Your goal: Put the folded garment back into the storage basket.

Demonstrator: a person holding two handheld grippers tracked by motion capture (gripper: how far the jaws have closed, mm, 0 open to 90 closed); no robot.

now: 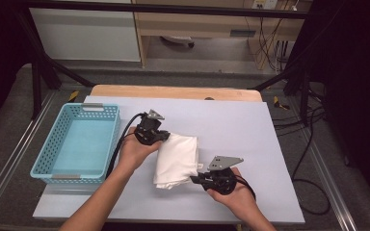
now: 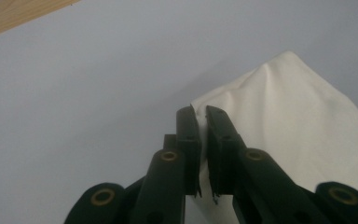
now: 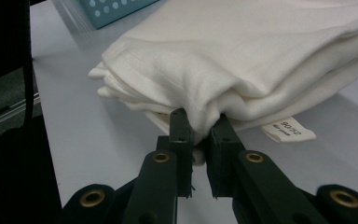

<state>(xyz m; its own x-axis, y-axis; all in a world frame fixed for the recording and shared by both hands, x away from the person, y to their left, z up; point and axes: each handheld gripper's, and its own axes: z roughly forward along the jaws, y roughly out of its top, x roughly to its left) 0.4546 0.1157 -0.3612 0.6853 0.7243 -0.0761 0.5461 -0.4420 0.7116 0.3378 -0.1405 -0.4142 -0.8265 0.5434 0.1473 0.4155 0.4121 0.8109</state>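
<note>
A: Item one, cloth (image 1: 177, 160). Where is it lying?

B: A folded white cloth, in several layers, is lying on the pale sheet (image 1: 231, 125) covering the counter (image 1: 173, 91), near the middle, just right of the basket (image 1: 43, 159). A small label (image 3: 289, 129) is sticking out from under its stacked edge in the right gripper view.

A: Item two, left tool (image 1: 160, 135). State?

B: The jaws are pressing together on the cloth's far left corner. In the left gripper view a thin edge of white fabric (image 2: 279, 121) is sitting between the two black jaws, which are standing almost closed. The person's left hand (image 1: 136, 150) is gripping the tool from behind, and its cable is trailing back along the forearm.

A: Item three, right tool (image 1: 196, 179). State?

B: It is pinching the cloth too, at the near right corner. In the right gripper view a bunch of fabric (image 3: 242, 60) is bulging between the jaws, and the folded layers are stacking up just behind them. The right hand (image 1: 236, 192) is holding this tool low over the sheet, with the grey plate on top.

A: Item four, basket?

B: A light blue perforated basket, standing on the left part of the sheet, apart from the cloth. A corner of it is showing at the top of the right gripper view (image 3: 116, 9).

A: Is the cloth resting flat?

B: I cannot tell whether the gripped corners are touching the sheet.
</note>
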